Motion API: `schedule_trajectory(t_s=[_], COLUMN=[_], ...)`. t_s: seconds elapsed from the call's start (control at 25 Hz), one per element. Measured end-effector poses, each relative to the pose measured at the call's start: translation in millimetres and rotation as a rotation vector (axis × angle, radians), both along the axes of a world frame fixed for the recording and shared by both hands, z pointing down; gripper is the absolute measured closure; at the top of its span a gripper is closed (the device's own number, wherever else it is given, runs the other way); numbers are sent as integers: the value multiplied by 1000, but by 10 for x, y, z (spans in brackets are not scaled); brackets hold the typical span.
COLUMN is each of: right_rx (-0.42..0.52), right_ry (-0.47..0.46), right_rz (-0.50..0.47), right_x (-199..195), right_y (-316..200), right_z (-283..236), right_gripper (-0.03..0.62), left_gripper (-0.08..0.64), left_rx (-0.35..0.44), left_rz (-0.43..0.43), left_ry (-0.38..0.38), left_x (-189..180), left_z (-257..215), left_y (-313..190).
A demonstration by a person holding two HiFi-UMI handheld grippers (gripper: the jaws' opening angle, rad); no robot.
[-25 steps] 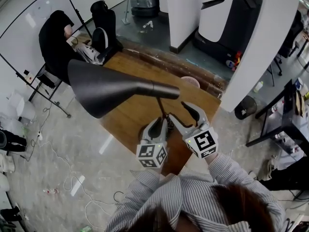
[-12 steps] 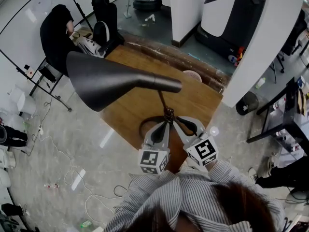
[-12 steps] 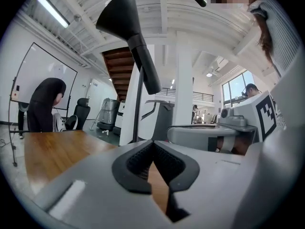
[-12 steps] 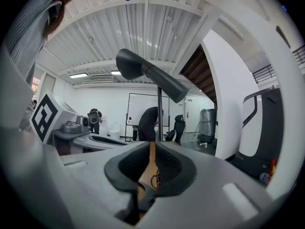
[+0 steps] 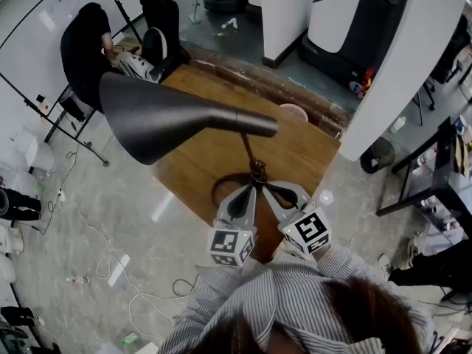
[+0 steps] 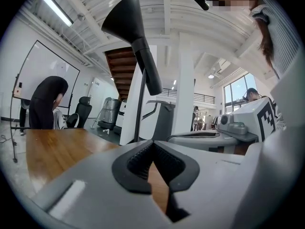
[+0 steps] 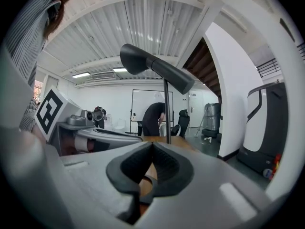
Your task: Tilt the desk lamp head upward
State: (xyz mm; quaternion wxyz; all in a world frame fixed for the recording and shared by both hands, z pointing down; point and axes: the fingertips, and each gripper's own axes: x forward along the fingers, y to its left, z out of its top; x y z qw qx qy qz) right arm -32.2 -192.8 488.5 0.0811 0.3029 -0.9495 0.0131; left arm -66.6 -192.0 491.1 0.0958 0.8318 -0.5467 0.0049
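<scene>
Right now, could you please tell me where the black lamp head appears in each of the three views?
Head view: lamp head upper left, cone opening leftward.
Left gripper view: lamp head top, left of centre, seen from below.
Right gripper view: lamp head upper centre, above the jaws.
Shared landmark: the person in black.

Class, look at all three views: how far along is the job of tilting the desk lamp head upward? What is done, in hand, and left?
Done, it seems: the lamp head slants with its wide mouth higher than its neck. In hand: nothing. The left claw and right claw are both shut and empty, low beside the lamp stem over the table. Left: probably only drawing the claws away.
</scene>
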Motion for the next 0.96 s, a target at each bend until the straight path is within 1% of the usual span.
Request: schedule_trajectory(t_s=[0.32,0.52,0.68,0.96], right_rx=[-30,-29,-37,-65], right_ry=[-16,-32,-33,-27], right_rz=[7,29,41,29], right_x=[-11,24,18,1], right_y=[-14,-33,-39,-54], right_z=[16,0,16,45], right_gripper=[592,592,592,592], left_gripper=[555,555,555,555], left_rx=[0,-3,-3,-20], left_rz=[13,26,22,8], left_ry=[24,30,37,52], left_x=[24,88,69,43], left_z=[-29,2,6,23], left_y=[-15,-18,-18,-49])
